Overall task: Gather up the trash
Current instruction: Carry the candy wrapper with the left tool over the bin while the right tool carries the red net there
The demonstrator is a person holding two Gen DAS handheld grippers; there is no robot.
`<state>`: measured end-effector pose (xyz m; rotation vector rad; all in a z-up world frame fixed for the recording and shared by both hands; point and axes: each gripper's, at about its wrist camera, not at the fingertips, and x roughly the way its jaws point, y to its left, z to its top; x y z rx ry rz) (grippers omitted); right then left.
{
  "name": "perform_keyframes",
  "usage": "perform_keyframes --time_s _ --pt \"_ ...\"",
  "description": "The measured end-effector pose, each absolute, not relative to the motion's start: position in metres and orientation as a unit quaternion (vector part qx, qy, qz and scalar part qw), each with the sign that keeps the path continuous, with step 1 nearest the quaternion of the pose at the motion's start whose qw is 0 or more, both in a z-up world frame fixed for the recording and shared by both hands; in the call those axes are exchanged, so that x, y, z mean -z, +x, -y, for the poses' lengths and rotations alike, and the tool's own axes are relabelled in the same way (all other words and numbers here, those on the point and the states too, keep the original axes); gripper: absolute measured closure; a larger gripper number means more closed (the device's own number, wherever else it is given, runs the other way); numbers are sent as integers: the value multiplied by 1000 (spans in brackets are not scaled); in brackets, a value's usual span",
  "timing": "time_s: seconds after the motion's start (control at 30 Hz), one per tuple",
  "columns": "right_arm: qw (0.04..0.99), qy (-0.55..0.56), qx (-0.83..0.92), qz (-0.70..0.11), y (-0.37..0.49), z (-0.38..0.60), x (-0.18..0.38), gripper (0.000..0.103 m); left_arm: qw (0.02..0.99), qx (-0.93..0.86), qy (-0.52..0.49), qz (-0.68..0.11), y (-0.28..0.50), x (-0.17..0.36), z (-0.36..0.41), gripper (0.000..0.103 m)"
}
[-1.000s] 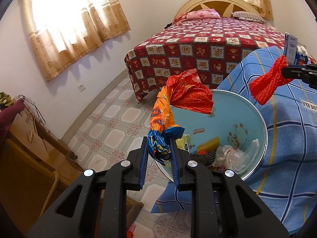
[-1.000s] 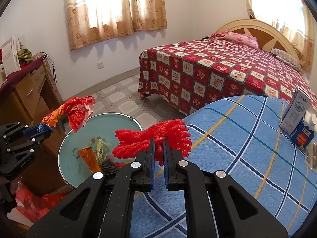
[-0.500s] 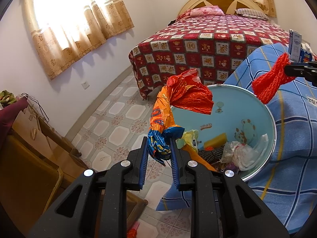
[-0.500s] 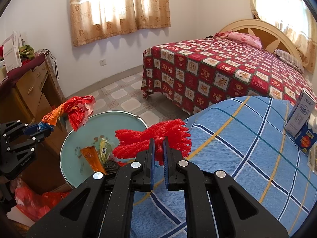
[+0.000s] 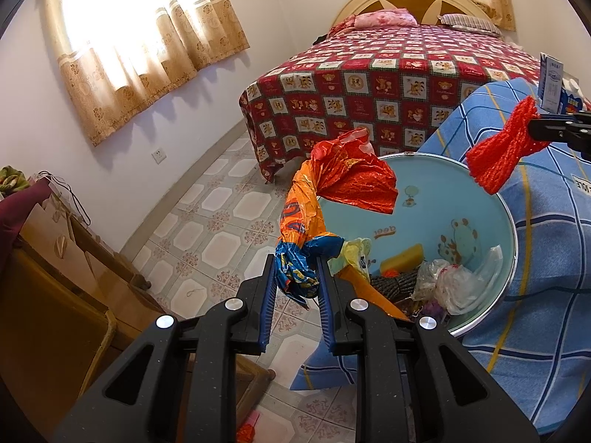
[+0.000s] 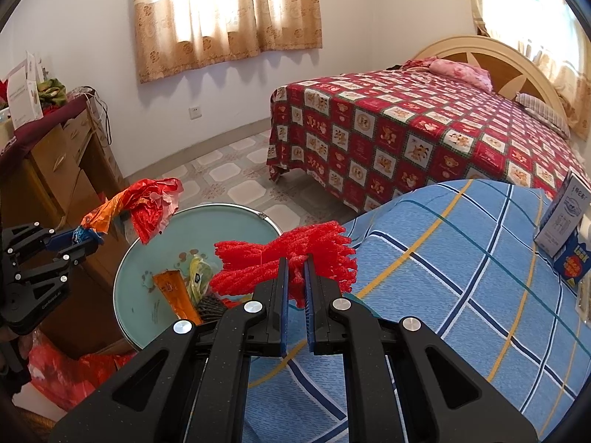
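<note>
Holding both loads over the bin [image 5: 511, 236]: left gripper [image 5: 296, 277] pinches twisted wrapper [image 5: 332, 184]; right gripper [image 6: 295, 277] nearly closed on red mesh [image 6: 284, 258]; centre each w/ bin opening before letting go.

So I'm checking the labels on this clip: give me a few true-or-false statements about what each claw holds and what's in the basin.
1. The left claw is shut on a crumpled orange, red and blue wrapper. True.
2. The right claw is open with nothing in it. False: it pinches a red foam net.
3. The light blue basin already holds trash. True.
4. The red foam net lies inside the basin. False: it is held up in the air.
</note>
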<state>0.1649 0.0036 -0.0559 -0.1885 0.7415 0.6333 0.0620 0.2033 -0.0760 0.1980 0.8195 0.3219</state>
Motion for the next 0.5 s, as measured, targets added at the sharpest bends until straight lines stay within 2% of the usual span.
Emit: perform_keyframes --time_s 0.5 --pt "878 -95 -307 -355 160 -14 57 95 900 -156 95 -395 62 77 -204 82"
